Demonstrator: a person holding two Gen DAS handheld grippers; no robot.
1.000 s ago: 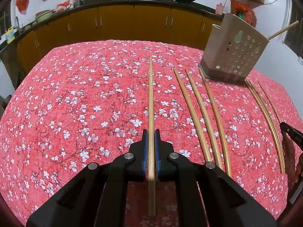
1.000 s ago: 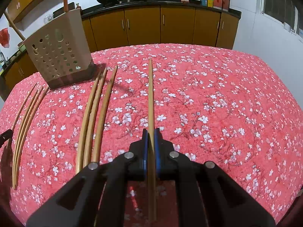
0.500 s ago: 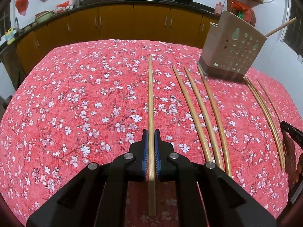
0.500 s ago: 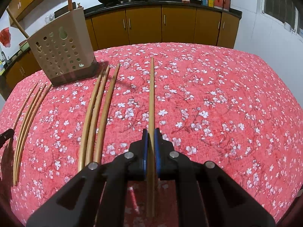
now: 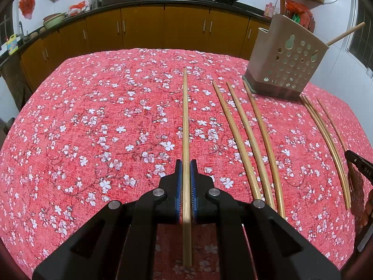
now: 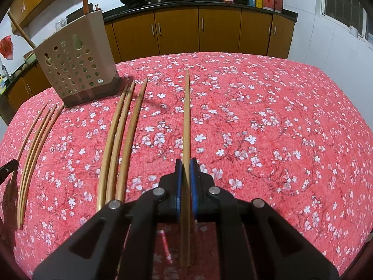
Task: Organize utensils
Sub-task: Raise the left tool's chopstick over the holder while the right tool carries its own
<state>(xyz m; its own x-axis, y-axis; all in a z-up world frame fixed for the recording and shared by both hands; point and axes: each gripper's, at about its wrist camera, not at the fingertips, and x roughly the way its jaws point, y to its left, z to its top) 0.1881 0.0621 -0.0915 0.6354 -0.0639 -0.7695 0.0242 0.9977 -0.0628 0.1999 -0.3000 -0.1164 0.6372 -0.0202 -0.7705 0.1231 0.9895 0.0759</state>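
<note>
My left gripper [image 5: 186, 163] is shut on a bamboo chopstick [image 5: 185, 116] that runs straight ahead between the blue pads, low over the red flowered tablecloth [image 5: 93, 116]. My right gripper [image 6: 185, 162] is shut the same way on another chopstick [image 6: 186, 116]. A beige perforated utensil holder [image 5: 286, 65] [image 6: 74, 70] stands at the back of the table between the two grippers, with two sticks leaning in it. Three loose chopsticks [image 5: 248, 140] [image 6: 120, 137] lie side by side in front of it. Three thinner ones [image 5: 327, 140] [image 6: 37, 140] lie beside them.
Brown kitchen cabinets [image 5: 144, 28] with pans on the counter run behind the table. A white wall [image 6: 326, 35] with a window is on the right. A black corner of the other hand's tool [image 5: 359, 163] shows at the edge of each view.
</note>
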